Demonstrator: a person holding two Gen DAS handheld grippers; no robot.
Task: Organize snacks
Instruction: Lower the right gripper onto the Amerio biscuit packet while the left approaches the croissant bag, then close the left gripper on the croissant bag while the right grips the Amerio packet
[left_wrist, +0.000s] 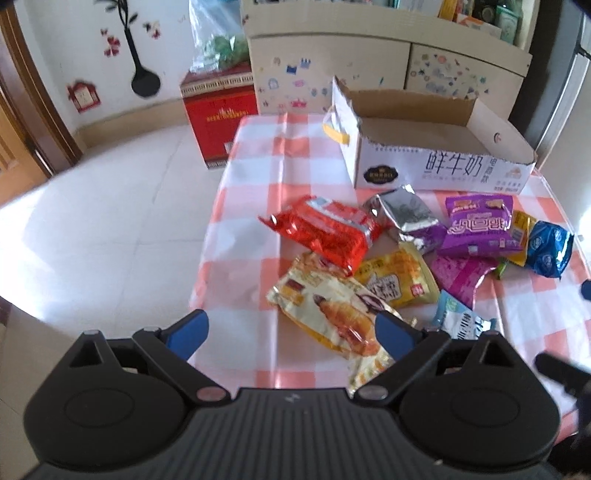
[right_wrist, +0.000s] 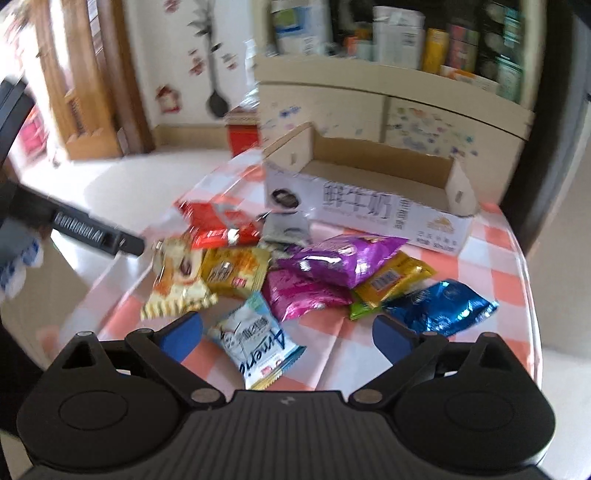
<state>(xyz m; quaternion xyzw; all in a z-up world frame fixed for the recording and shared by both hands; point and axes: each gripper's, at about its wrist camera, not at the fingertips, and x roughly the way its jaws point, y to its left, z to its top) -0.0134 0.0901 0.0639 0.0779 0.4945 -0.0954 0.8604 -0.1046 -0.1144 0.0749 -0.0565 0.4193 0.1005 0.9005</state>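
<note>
A heap of snack packs lies on the pink-checked tablecloth (left_wrist: 251, 206) in front of an open cardboard box (left_wrist: 436, 147). My left gripper (left_wrist: 291, 328) is open and hovers over a cream croissant pack (left_wrist: 328, 314), which lies between its blue pads without being pinched. Beyond it are a red pack (left_wrist: 325, 232), a silver pack (left_wrist: 406, 214) and a purple pack (left_wrist: 478, 225). My right gripper (right_wrist: 286, 332) is open above a white-and-blue pack (right_wrist: 258, 343) lying flat between its fingers. A shiny blue pack (right_wrist: 439, 306) sits just past its right finger.
The box (right_wrist: 369, 195) is empty inside and stands at the table's far side. The table edge (right_wrist: 528, 295) curves close on the right. A red carton (left_wrist: 221, 122) and a cabinet (left_wrist: 369, 74) stand on the floor behind. The left tool's black body (right_wrist: 96, 232) reaches in from the left.
</note>
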